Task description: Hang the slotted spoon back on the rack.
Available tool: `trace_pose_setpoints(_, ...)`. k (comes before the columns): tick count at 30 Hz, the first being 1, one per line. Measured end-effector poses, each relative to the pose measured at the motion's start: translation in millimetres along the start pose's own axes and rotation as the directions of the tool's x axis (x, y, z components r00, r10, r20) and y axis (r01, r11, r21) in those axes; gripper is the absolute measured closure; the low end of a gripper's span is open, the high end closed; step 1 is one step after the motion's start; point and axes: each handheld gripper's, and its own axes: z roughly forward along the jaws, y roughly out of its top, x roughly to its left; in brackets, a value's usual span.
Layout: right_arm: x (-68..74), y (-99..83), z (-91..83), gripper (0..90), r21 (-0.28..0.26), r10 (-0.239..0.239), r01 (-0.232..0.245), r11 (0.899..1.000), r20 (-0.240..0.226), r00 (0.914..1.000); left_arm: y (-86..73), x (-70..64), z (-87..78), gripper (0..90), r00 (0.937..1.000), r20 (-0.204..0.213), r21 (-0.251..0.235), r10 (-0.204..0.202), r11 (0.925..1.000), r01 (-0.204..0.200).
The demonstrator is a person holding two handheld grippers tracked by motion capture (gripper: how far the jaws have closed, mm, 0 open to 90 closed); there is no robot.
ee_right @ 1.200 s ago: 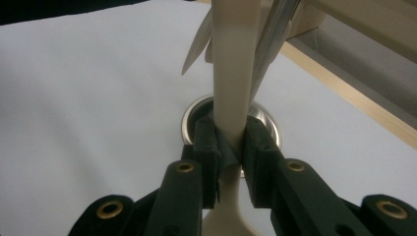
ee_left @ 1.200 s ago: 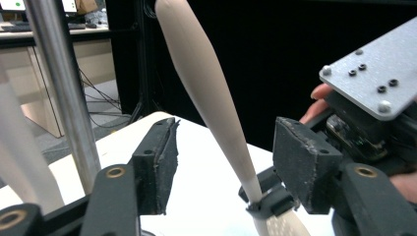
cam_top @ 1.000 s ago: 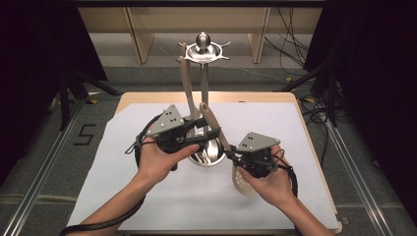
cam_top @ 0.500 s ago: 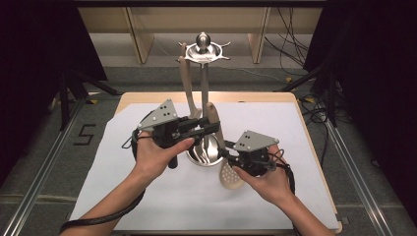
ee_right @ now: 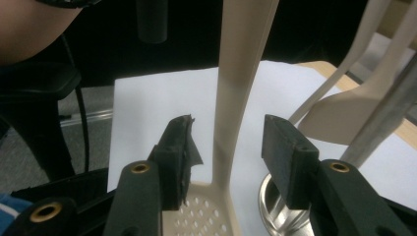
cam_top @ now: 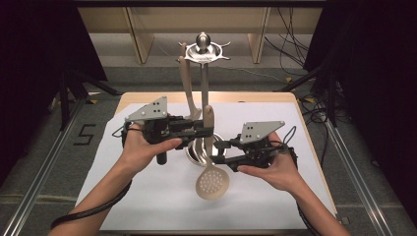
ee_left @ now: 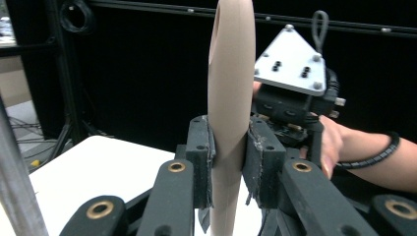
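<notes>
Skimmer: a beige slotted skimmer [cam_top: 211, 181] stands nearly upright over the white sheet [cam_top: 147, 196], its perforated head low and toward the person, its handle rising toward the metal utensil stand [cam_top: 202, 49].
Where it is: just in front of the stand's round base [cam_top: 196, 153]; whether the head rests on the sheet or hangs just above it cannot be told.
Left gripper: the left gripper [ee_left: 230, 162] is clamped on the upper part of the handle [ee_left: 230, 98], both pads pressed against it, so this hand carries the skimmer.
Right gripper: the right gripper [ee_right: 226, 157] has its jaws spread wide on either side of the lower handle, just above the head, with a clear gap on both sides; it grips nothing.
On the stand: another beige utensil [cam_top: 187, 83] hangs from the top ring, beside the post.
Step in hand: judged from the grips, a handover or steadying of the skimmer between the two hands, likely on the way to hanging it on the stand.
Next move: it calls for the right jaws to close squarely on the narrow handle before the left lets go.
Care needed: the handle is slim and smooth, so an off-centre pinch could let it twist or swing against the post.
</notes>
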Motion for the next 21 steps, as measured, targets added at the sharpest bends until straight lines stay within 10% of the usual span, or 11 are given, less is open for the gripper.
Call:
trace_pose_setpoints(13, -1.1, 3.2, 12.1, 78.8, 0.019, -0.006, 0.007, 1.000, -0.092, 0.9957, 0.0, 0.1, -0.5, 73.5, 0.9957, 0.092, -0.024, -0.013, 0.9996, 0.015)
trace_pose_setpoints(21, 3.3, 7.3, 13.3, 79.3, 0.022, 0.069, -0.069, 0.997, 0.018, 0.9975, -3.8, -4.2, 3.6, 53.2, 0.9966, -0.023, -0.032, 0.079, 0.9963, -0.079)
